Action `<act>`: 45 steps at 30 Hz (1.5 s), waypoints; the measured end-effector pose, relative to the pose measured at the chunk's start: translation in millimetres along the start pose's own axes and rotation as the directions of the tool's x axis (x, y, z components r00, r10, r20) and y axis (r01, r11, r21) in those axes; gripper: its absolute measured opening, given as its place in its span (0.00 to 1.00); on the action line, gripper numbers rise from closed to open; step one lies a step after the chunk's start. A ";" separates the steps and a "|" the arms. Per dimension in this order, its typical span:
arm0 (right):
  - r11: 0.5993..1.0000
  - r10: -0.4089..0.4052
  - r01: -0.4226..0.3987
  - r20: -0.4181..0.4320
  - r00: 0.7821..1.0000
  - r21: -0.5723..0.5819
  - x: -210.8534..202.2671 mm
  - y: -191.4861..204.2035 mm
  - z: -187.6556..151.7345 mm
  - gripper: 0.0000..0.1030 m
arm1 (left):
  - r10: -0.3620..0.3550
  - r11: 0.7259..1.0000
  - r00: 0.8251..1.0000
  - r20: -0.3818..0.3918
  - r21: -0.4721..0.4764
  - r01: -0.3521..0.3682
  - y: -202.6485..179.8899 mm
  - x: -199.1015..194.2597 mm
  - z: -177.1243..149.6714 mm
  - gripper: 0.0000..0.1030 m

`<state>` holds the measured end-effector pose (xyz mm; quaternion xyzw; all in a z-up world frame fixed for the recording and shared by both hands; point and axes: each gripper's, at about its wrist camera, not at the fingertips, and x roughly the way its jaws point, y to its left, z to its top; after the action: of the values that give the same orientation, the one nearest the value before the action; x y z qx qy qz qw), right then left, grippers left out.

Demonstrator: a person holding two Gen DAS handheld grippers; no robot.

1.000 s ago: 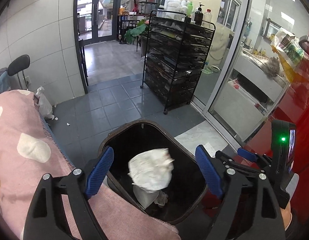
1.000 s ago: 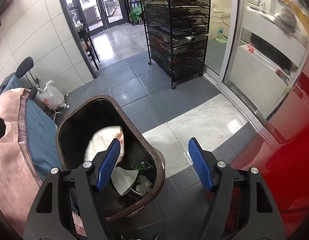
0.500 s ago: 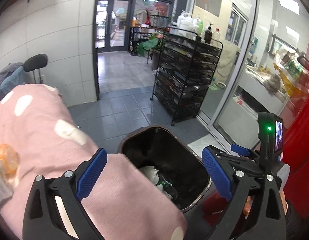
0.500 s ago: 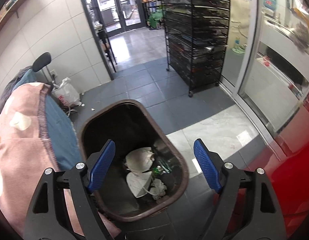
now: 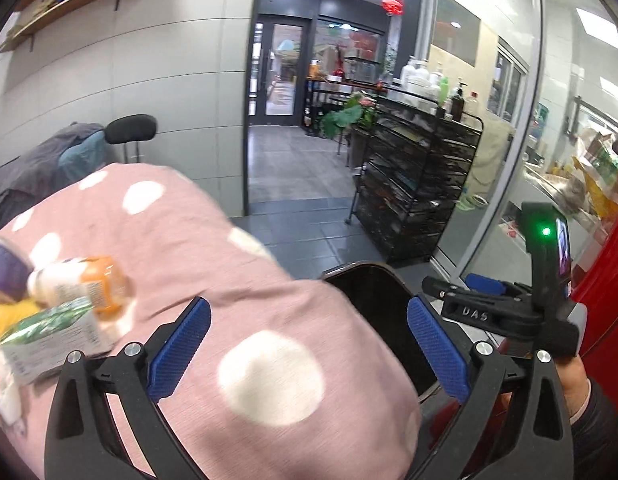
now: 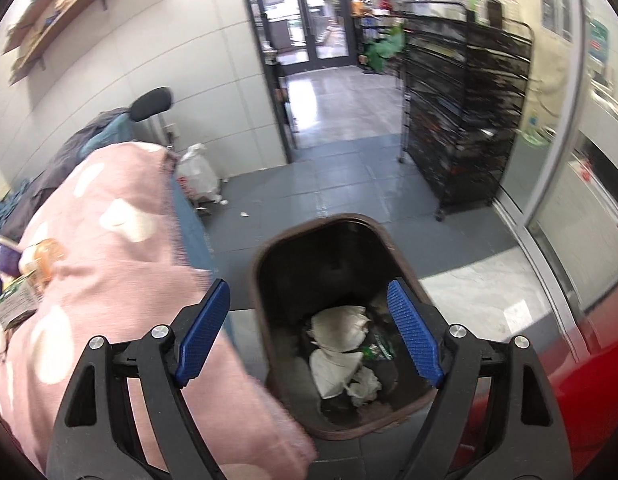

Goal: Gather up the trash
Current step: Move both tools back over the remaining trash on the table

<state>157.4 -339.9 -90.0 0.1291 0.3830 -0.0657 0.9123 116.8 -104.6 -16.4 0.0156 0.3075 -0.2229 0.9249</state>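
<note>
Left gripper (image 5: pixel 305 344) gapes empty over pink blanket (image 5: pixel 269 320); bin (image 5: pixel 373 292) beyond.

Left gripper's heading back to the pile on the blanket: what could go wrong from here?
1. The bottle and carton lie bunched and overlapping, so the open left gripper may grab two things or knock one off the blanket.
2. The blanket is loose cloth, so the fingers could snag it.
3. The right gripper hangs open over the bin, close to the left's return path; they might collide.
</note>
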 end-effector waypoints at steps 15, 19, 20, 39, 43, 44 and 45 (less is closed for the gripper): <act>0.942 0.238 -0.243 -0.051 0.970 -0.230 -14.7 108.4 4.3 0.79 | 0.200 0.961 0.979 0.039 -0.201 -0.188 87.0 -60.1 -34.8 0.94; 0.904 0.293 -0.300 -0.070 0.954 -0.303 -20.5 142.8 0.1 0.79 | 0.249 0.941 0.968 0.032 -0.245 -0.234 107.2 -73.4 -47.1 0.94; 0.896 0.302 -0.310 -0.075 0.950 -0.317 -21.8 148.9 -0.8 0.79 | 0.265 0.935 0.964 0.029 -0.252 -0.250 115.1 -79.3 -52.9 0.94; 0.740 0.410 -0.443 -0.183 0.894 -0.506 -19.5 268.1 -5.7 0.79 | 0.458 0.791 0.889 -0.027 -0.445 -0.421 248.7 -138.4 -69.9 0.88; 0.694 0.412 -0.467 -0.231 0.882 -0.547 -7.2 291.4 2.1 0.79 | 0.423 0.772 0.904 -0.064 -0.497 -0.397 280.9 -131.3 -64.8 0.79; 0.686 0.412 -0.471 -0.237 0.880 -0.555 -4.5 296.1 4.7 0.79 | 0.421 0.768 0.904 -0.073 -0.500 -0.399 287.7 -129.4 -62.6 0.79; 0.679 0.411 -0.472 -0.241 0.879 -0.562 -1.2 301.7 8.1 0.79 | 0.425 0.765 0.901 -0.084 -0.499 -0.407 291.7 -127.3 -60.7 0.78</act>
<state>228.1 -53.1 -27.8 -0.0783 0.3838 0.2885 0.8737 115.2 219.3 -23.9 -0.1628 0.3281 0.0755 0.9274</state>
